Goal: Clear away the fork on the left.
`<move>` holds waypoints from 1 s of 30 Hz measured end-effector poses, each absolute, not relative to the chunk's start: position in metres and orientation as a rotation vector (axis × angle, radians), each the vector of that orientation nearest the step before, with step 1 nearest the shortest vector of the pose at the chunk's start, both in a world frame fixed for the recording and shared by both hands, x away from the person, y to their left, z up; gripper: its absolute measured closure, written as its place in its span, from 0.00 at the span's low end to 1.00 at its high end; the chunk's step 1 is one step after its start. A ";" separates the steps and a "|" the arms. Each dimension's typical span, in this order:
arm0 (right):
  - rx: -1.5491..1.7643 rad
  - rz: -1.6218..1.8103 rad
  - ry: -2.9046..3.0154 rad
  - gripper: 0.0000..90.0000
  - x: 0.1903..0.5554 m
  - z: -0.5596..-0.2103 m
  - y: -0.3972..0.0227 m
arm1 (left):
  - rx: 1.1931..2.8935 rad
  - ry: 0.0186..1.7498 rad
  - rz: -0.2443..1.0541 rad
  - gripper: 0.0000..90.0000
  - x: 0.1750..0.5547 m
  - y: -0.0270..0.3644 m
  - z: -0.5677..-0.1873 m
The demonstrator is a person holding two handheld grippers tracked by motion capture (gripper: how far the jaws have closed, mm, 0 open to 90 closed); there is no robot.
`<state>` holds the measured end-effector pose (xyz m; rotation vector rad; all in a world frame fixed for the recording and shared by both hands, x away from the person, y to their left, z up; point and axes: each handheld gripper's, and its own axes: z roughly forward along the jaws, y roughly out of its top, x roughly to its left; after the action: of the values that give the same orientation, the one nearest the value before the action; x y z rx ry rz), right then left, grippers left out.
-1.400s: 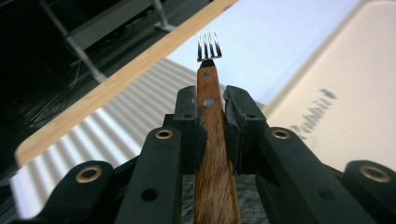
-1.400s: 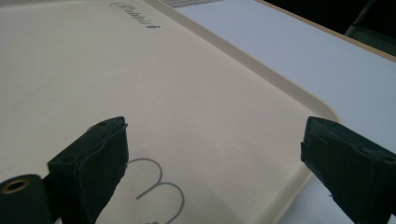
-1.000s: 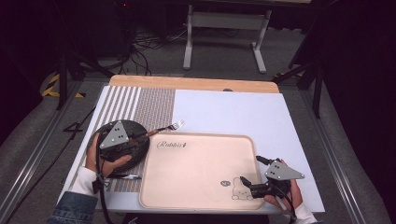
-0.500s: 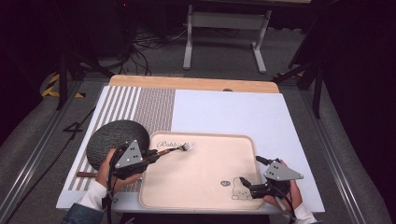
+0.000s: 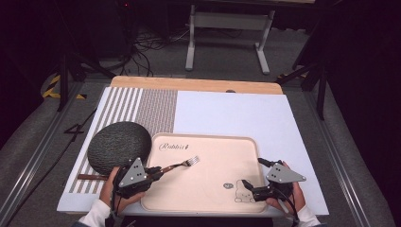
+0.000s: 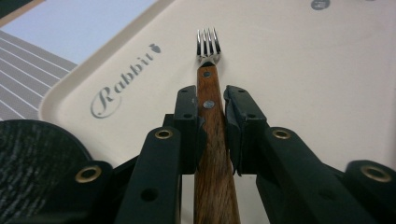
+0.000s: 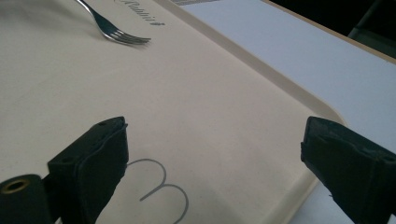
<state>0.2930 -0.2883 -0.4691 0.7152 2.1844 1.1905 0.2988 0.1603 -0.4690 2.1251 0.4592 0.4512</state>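
We are looking at the left gripper (image 5: 159, 172) clamping its jaws on the wooden handle of the fork (image 5: 182, 164), the pads pressing the handle from both sides in the left gripper view; the fork (image 6: 208, 70) is pointing its tines out over the beige tray (image 5: 208, 189), close to the "Rabbit" lettering at the tray's near-left corner. A second ago this gripper was sitting over the dark round plate (image 5: 118, 146), with the fork's tines reaching past the tray's far-left corner above the white mat (image 5: 227, 113); half a second ago it was already off the plate with the tines over the lettering; now we are seeing it nearer the person's edge of the table, and the fork is lying lower and further inside the tray, though we cannot tell whether the tines are touching the surface. The plate is now lying fully uncovered, just beside the tray's left rim; a brown-handled utensil (image 5: 90, 177) is lying on the striped mat (image 5: 137, 106) by the plate's near edge. The right gripper (image 5: 253, 176) is resting at the tray's near-right corner by the printed rabbit figure, its jaws standing wide apart with nothing between them; it is sitting where it was a second ago.
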 end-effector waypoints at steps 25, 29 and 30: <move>0.712 1.174 2.196 0.09 0.294 -0.471 -0.286 | 2.104 0.391 0.281 0.88 0.293 0.161 -0.461; 0.706 1.171 2.206 0.09 0.294 -0.471 -0.284 | 2.162 0.335 0.258 0.93 0.310 0.142 -0.460; 0.707 1.172 2.205 0.09 0.294 -0.471 -0.284 | 2.190 0.302 0.246 0.94 0.314 0.136 -0.461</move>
<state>0.2941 -0.2841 -0.4712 0.7072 2.2048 1.1722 0.3140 0.1361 -0.4609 2.1903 0.3015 0.2459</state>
